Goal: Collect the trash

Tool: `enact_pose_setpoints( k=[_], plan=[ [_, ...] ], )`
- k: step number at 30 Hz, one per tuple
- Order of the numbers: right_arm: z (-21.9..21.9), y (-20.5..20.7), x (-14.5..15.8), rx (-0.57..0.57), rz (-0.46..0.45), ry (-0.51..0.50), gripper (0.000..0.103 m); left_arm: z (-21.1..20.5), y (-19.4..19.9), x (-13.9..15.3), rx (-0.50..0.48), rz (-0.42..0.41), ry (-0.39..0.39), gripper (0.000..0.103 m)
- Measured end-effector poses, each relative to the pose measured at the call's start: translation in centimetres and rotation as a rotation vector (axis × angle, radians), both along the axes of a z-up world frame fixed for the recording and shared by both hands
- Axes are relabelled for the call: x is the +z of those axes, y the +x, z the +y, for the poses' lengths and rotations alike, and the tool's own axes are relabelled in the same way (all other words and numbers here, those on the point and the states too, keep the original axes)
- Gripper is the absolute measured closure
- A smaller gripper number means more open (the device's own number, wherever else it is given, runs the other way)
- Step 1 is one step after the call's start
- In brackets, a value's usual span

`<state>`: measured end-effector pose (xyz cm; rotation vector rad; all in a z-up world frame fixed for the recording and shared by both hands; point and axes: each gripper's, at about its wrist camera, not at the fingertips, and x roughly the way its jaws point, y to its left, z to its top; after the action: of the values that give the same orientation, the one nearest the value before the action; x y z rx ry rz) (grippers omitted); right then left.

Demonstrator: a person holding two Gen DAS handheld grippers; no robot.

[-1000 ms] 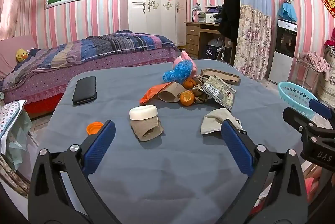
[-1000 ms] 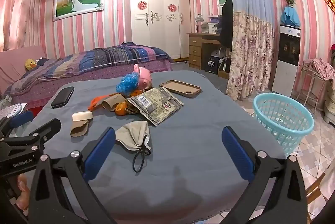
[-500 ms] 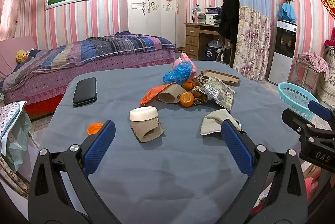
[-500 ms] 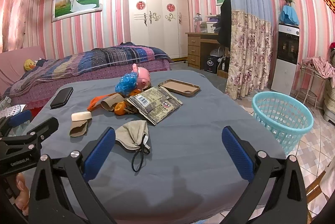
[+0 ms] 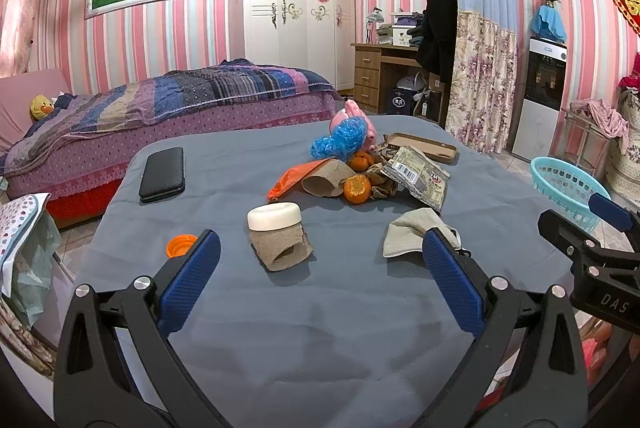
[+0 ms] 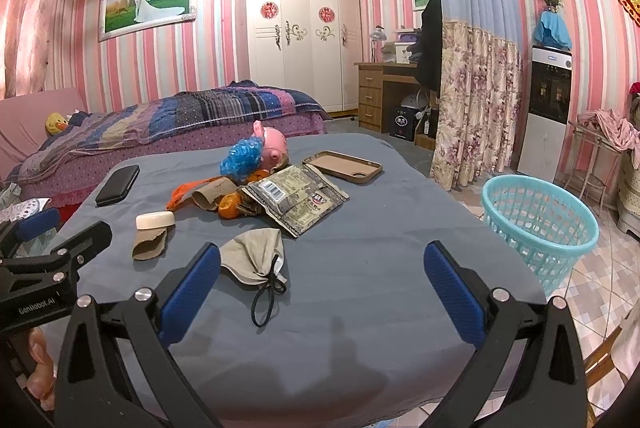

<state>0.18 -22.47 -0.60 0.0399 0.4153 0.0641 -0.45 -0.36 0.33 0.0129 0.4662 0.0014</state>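
On the grey-blue table [image 5: 320,340] lies a pile of litter: a snack wrapper [image 5: 418,178] [image 6: 298,198], mandarin peel and fruit [image 5: 357,188], torn cardboard tubes [image 5: 282,248] [image 6: 149,244], an orange bag scrap [image 5: 294,174] and a used face mask [image 5: 416,234] [image 6: 256,254]. A turquoise basket [image 6: 538,224] [image 5: 568,184] stands on the floor to the right of the table. My left gripper [image 5: 320,276] is open, low over the near table, short of the tube. My right gripper [image 6: 320,280] is open too, with the mask just inside its left finger.
A white soap bar [image 5: 274,216], an orange bottle cap [image 5: 181,245], a black phone [image 5: 162,173], a brown phone case [image 6: 342,167] and a pink toy with a blue puff [image 5: 346,136] also lie on the table. A bed [image 5: 160,116] stands behind it.
Both views have shifted only slightly; the right gripper has edged a little forward over the table. Nothing was picked up or let go.
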Motion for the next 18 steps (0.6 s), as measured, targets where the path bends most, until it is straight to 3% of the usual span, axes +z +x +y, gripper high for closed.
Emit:
enact_pose_setpoints(
  k=[10, 18],
  plan=[
    [0.0, 0.0, -0.1, -0.005, 0.0, -0.002, 0.004, -0.2, -0.5, 1.5, -0.002, 0.008, 0.003, 0.005],
    [-0.6, 0.4, -0.5, -0.019, 0.008, 0.012, 0.004, -0.1, -0.6, 1.0, -0.002, 0.007, 0.0, 0.005]
  ],
)
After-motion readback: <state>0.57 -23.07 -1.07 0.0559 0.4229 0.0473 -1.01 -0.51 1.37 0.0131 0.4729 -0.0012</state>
